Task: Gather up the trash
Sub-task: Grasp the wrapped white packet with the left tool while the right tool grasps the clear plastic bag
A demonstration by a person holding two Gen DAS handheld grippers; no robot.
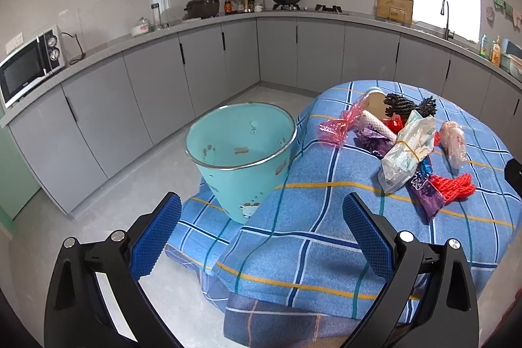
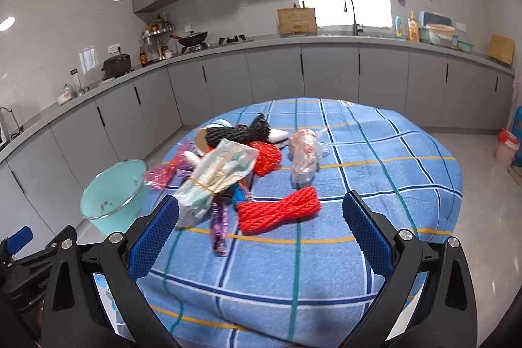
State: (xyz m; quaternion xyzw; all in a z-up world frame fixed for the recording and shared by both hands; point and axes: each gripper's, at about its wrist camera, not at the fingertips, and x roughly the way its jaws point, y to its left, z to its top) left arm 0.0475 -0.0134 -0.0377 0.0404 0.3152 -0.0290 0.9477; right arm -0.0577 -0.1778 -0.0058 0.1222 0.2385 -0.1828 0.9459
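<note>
While both the left claw (image 1: 262, 230) and right claw (image 2: 261, 229) hover spread wide and empty, mixed wrapper-and-netting trash (image 2: 235, 165) sits heaped on the blue plaid-clothed counter (image 2: 375, 185), beside a tilted turquoise bin (image 1: 241, 149).

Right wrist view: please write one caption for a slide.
Open right gripper faces a trash pile on the blue checked tablecloth.

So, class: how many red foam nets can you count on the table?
2. One red net lies alone at the near edge of the pile, by the purple wrapper. Another sits within the pile, partly under the black net. More may be hidden beneath.
</note>
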